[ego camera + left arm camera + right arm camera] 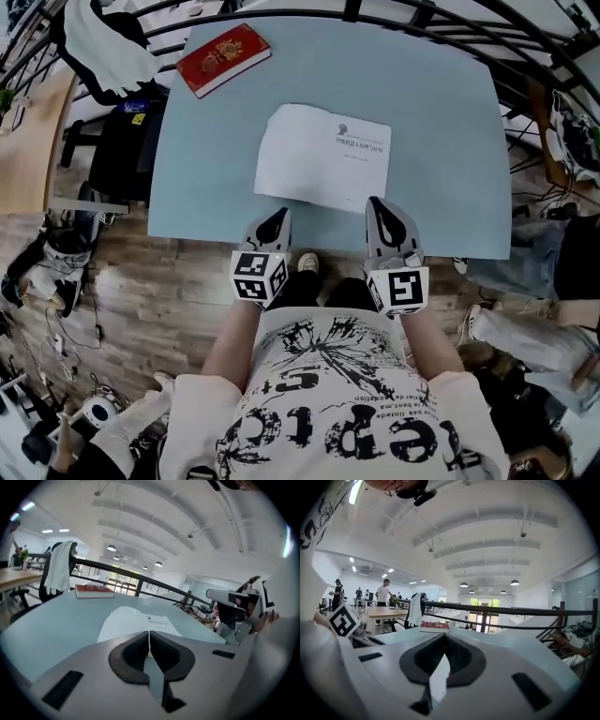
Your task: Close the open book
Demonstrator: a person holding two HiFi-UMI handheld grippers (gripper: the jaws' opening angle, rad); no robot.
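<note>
Lying beyond white book, red book

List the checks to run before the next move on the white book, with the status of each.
1. White book lies flat in the middle of the table: ok.
2. Book open or already closed: cannot tell.
3. Left gripper empty, jaws together: ok.
4. Right gripper empty, jaws together: ok.
5. Both grippers at the book's near edge: ok; contact cannot tell.
6. Red book well apart, at the far corner: ok.
</note>
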